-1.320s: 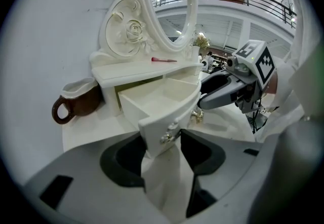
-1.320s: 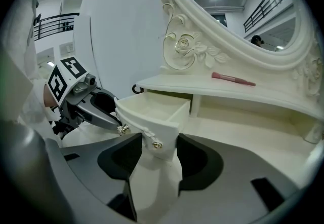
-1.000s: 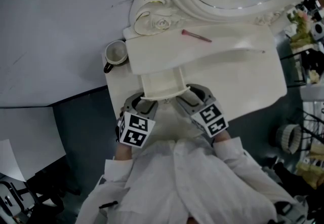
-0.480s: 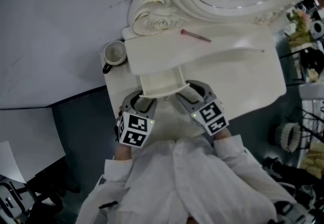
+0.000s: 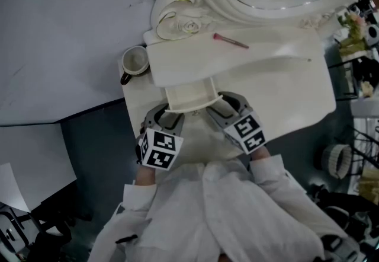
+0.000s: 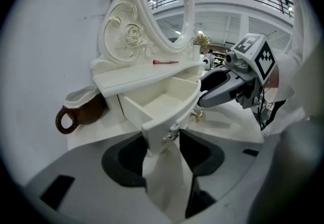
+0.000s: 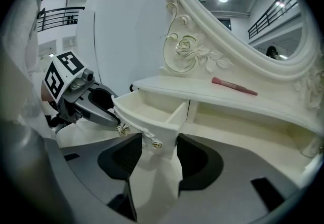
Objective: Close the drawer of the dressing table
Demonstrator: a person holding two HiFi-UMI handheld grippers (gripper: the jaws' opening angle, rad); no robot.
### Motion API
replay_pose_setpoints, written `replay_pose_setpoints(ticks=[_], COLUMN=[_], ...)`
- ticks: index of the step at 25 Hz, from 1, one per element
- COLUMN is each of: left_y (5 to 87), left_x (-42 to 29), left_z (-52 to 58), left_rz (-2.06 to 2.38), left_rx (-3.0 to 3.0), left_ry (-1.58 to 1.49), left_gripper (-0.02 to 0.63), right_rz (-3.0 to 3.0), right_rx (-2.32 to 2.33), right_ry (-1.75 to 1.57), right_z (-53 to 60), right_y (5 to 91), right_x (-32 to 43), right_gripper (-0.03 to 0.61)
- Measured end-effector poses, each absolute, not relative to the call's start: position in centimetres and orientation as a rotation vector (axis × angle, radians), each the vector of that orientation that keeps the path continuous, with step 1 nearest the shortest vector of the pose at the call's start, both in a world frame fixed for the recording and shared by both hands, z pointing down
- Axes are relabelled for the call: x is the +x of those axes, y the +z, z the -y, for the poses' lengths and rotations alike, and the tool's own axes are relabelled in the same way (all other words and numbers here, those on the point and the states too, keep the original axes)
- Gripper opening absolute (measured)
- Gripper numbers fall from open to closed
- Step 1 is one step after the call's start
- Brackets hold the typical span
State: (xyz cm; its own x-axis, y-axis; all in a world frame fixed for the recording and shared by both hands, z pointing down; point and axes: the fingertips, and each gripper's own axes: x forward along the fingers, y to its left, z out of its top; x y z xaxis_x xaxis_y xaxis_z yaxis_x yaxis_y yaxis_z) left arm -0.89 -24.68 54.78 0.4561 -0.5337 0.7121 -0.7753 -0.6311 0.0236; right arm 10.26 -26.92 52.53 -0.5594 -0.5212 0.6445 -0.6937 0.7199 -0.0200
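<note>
At twelve o'clock from both tongs, the drawer (image 5: pixel 188 96) stands pulled out of the desk (image 5: pixel 284 95). The left tongs (image 5: pixel 167 115), wide apart and just closing slightly, straddle one front corner without gripping. The right tongs (image 5: pixel 220 105) gape around the other.

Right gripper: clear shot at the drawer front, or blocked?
Likely yes: the right gripper has its open jaws either side of the drawer front corner, with nothing in the way.

Brown white-lined mug (image 5: pixel 135 62), slim pink stick (image 5: pixel 231 41), perhaps a makeup brush
</note>
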Motion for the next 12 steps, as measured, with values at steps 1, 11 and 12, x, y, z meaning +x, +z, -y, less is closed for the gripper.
replay_pose_setpoints(ticks=[1, 11, 12], left_y=[54.83, 54.53, 54.45], left_x=[-0.87, -0.7, -0.69], left_z=[24.66, 24.68, 24.69], left_rz=[1.11, 1.113, 1.114], left_rx=[2.362, 2.366, 2.369], left_ry=[0.977, 0.986, 0.981], left_gripper=[0.204, 0.204, 0.204], right_rz=[2.3, 2.311, 2.315], right_rx=[0.918, 0.925, 0.925], right_ry=[0.363, 0.324, 0.313], right_z=[26.89, 26.92, 26.95], right_y=[52.58, 52.21, 52.09], right_x=[10.28, 10.46, 10.44], right_gripper=[0.209, 0.207, 0.207])
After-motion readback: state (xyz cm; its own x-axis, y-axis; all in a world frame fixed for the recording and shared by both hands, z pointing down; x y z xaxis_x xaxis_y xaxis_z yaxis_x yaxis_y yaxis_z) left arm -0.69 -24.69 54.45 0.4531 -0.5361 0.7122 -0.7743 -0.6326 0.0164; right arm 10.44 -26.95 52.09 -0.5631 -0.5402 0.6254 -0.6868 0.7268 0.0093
